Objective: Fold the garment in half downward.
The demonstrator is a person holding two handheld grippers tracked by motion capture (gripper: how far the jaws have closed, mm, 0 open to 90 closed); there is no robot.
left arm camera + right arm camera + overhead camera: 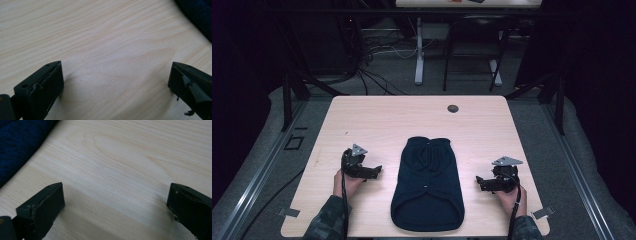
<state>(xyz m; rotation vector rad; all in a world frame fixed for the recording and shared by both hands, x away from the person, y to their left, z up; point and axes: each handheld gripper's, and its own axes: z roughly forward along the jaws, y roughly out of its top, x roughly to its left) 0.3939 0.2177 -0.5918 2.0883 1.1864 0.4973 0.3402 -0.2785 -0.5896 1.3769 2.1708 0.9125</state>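
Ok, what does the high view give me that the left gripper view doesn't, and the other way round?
High view alone: the whole dark blue garment lying flat mid-table, both hands, the right gripper, the round hole near the table's far edge, and the floor and cables beyond. Left gripper view alone: a close look at the left gripper, fingers wide apart over bare wood. Shared: the wooden table, that gripper, and the garment's edge.

This looks like a lab or recording studio: a pale wood-grain worktop (362, 120) stands inside a black metal frame (288, 100) on grey carpet (257, 145), with dark surroundings, tangled cables (372, 55) on the floor behind, and another table's white leg (419, 50).
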